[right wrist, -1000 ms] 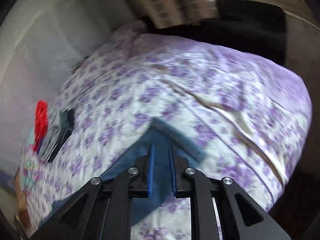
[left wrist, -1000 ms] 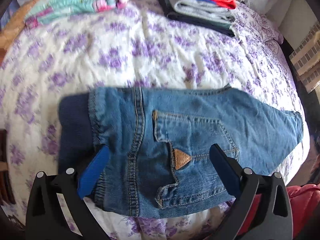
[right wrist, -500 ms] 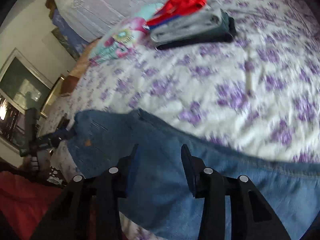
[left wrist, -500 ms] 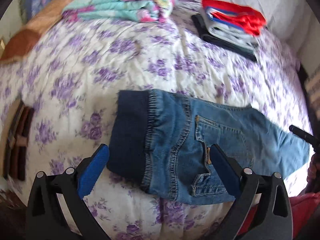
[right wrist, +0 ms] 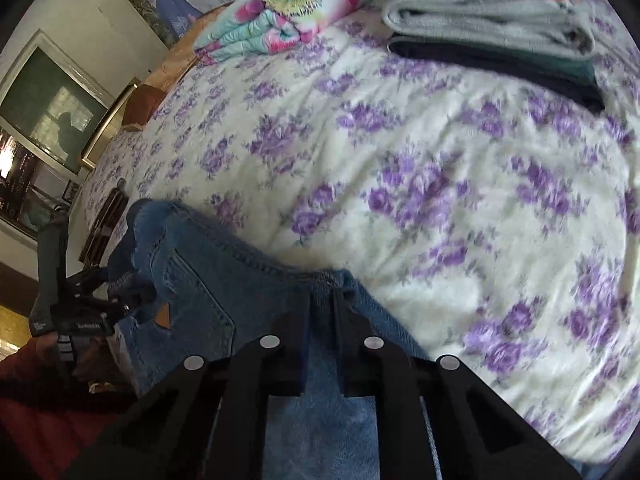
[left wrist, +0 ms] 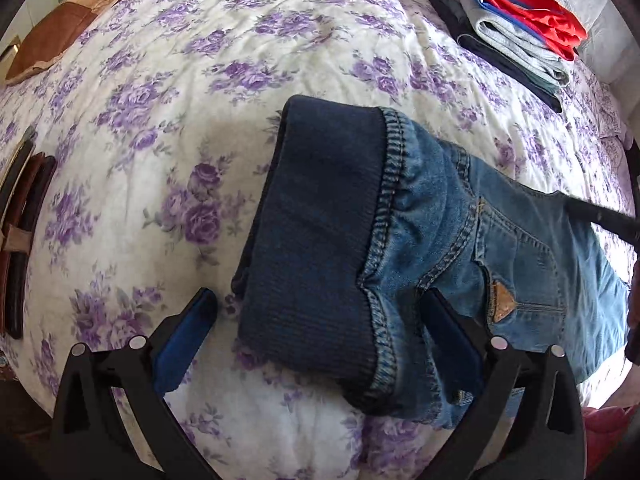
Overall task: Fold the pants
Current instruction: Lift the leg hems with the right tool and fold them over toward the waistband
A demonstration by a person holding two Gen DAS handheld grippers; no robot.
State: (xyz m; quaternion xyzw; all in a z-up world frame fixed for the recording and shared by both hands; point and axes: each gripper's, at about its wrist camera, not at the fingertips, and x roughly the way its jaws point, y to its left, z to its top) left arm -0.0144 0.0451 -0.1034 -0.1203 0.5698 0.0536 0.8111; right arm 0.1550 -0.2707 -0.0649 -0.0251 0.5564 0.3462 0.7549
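While no writing reads, left gripper (left wrist: pixel 316 328) wide over jeans (left wrist: pixel 460 264), right gripper (right wrist: pixel 322 308) pinching denim.

The left gripper (left wrist: pixel 316 322), low in its frame, has its two blue fingers spread wide, and the right gripper (right wrist: pixel 322 308), bottom middle, is squeezed almost shut.
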